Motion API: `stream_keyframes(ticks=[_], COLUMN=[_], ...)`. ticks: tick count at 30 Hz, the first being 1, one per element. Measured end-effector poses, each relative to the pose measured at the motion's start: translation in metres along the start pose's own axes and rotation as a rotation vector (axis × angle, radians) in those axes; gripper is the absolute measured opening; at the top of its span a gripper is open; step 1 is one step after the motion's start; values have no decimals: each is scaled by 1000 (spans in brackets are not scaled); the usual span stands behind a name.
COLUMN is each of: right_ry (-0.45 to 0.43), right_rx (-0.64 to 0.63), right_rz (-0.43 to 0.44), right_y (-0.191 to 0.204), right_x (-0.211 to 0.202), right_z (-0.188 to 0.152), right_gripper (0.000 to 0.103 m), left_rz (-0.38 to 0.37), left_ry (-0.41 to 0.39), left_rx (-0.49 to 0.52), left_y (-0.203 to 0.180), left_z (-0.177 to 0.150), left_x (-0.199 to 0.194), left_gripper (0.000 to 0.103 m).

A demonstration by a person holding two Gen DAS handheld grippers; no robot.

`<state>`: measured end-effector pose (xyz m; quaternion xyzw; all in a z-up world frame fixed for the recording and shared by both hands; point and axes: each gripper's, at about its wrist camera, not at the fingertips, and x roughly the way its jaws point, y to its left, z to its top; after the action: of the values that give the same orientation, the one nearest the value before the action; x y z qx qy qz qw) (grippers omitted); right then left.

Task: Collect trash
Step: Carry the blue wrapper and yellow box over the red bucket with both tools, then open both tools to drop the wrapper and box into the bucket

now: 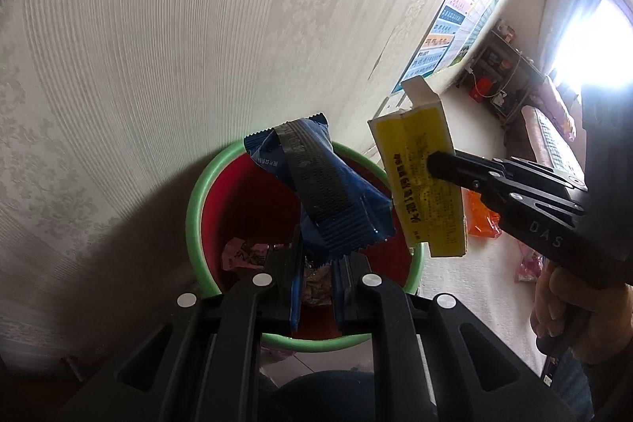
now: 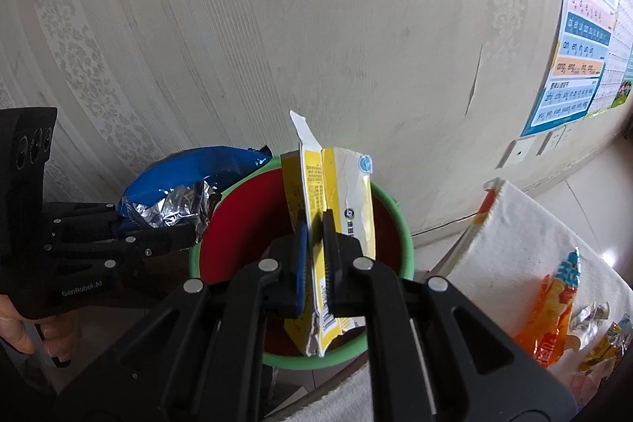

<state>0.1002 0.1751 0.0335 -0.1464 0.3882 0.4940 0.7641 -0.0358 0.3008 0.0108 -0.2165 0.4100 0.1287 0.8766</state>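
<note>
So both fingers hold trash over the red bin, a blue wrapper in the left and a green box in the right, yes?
Nearly. The box in the right gripper is yellow, not green, as the right wrist view shows. The left gripper does hold the blue wrapper over the red bin.

Window [image 1: 593, 38] glare, fisheye-warped dark corners

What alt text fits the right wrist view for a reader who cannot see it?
The right gripper clamps a flattened yellow carton above a red bin with a green rim. At left, the left gripper holds a blue foil-lined wrapper near the rim.
</note>
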Motion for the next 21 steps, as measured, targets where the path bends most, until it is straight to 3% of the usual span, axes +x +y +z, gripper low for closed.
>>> stream_keyframes(ticks=[7,9,10,11,13,15,21], right_ry=[20,24,27,36,37,39,29], right_rx=[-1,-1,-1,0,0,1,15], right_rz=[4,-11,-13,-10,-20,-21,-39], right_y=[0,0,-1,-1,-2,-3,-9], right_x=[15,17,19,20,20,19,5], right_z=[6,7,7,6,3,-1,-10], right_gripper=[9,9,15,19,41,43,68], left_rz=[3,-1,-4,-3,0,-4,20], left_ry=[6,8,1,-7,-10,-4,-11], left_rx=[-14,-27,-34,-38,-44,-56,-58], left_y=[1,4,5,6,8,12,9], left_z=[5,5,6,5,3,-1,-8], left_x=[8,8,7,7,7,9,3], left_gripper=[12,33,51,63,65,66,82])
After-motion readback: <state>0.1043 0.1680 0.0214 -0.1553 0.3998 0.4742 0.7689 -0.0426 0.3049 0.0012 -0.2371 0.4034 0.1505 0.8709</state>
